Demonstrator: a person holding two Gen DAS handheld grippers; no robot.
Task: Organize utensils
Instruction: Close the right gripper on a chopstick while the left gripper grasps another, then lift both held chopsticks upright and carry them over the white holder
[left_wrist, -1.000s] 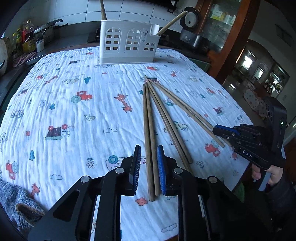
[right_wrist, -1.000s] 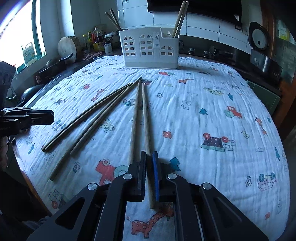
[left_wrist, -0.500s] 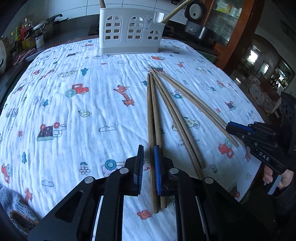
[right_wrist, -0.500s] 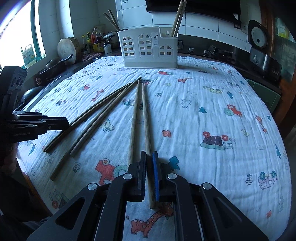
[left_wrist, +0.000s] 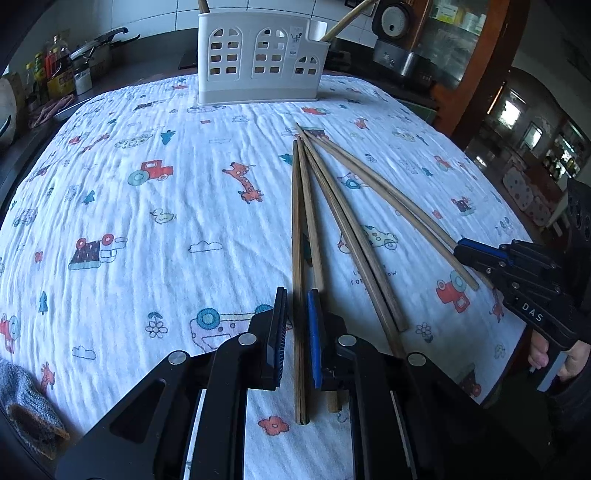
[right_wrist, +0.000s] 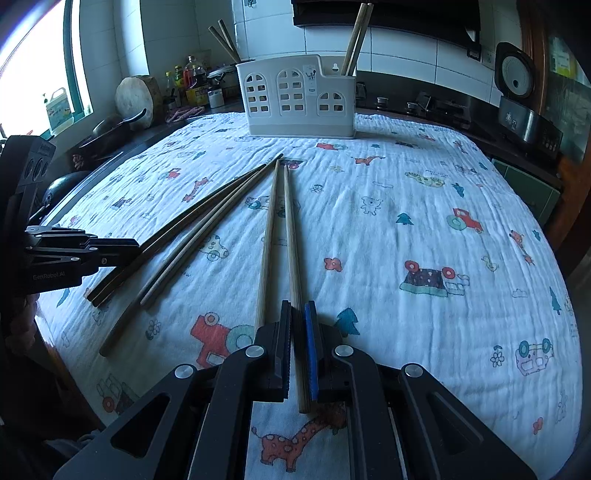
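Note:
Several wooden chopsticks lie fanned on a printed white cloth (left_wrist: 147, 229). A white utensil caddy (left_wrist: 258, 62) stands at the far edge with chopsticks in it; it also shows in the right wrist view (right_wrist: 299, 99). My left gripper (left_wrist: 295, 325) straddles the butt of one dark chopstick (left_wrist: 297, 258), jaws narrowly apart around it. My right gripper (right_wrist: 298, 343) is closed on a light chopstick (right_wrist: 291, 236), which rests on the cloth. A second light chopstick (right_wrist: 266, 243) lies just left of it.
Dark chopsticks (right_wrist: 192, 229) lie near my left gripper (right_wrist: 85, 251) at the table's left edge. My right gripper (left_wrist: 517, 280) sits at the right edge. Bottles and a pan (right_wrist: 188, 85) stand on the counter; a rice cooker (right_wrist: 517, 96) is at far right.
My left gripper has moved forward over the dark chopstick and its jaws have narrowed around it. My right gripper has stayed closed on the light chopstick.

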